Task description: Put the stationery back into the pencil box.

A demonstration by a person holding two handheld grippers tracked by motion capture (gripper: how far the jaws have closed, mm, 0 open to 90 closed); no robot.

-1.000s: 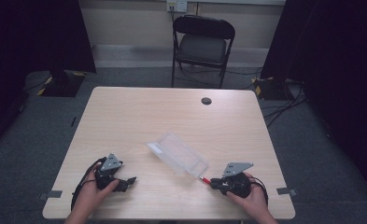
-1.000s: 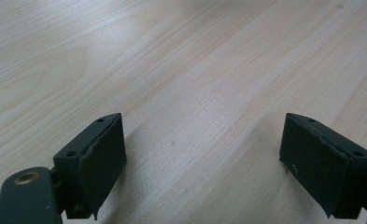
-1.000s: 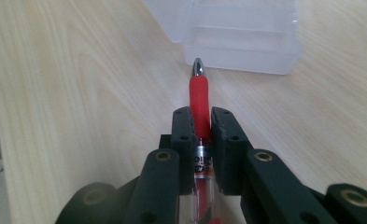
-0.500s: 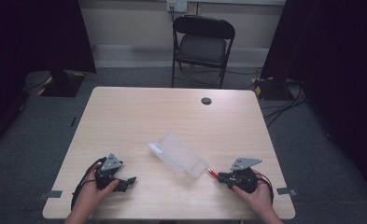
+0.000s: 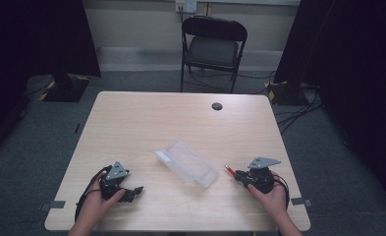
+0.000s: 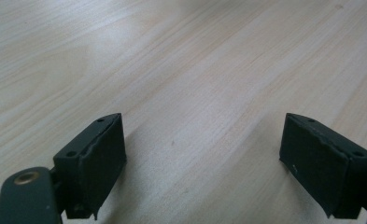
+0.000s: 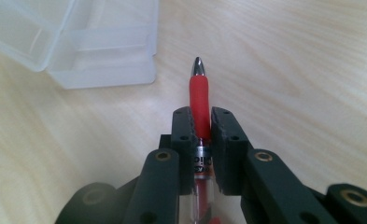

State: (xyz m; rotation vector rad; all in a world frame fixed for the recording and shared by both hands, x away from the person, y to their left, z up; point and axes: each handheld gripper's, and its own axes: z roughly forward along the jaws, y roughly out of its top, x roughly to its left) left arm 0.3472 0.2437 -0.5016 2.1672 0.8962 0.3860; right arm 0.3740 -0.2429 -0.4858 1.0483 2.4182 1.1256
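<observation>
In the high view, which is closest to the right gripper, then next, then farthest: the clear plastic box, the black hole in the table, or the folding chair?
From the right gripper, which holds a red pen:
1. Clear plastic box, just to its left, mid-table.
2. Black hole, near the table's far edge.
3. Folding chair, on the floor beyond the table.

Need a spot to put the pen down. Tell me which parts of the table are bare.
Bare: the far half between the clear case and the black grommet, and the near strip between left gripper and right gripper. Crowded: around the pen beside the case.
</observation>
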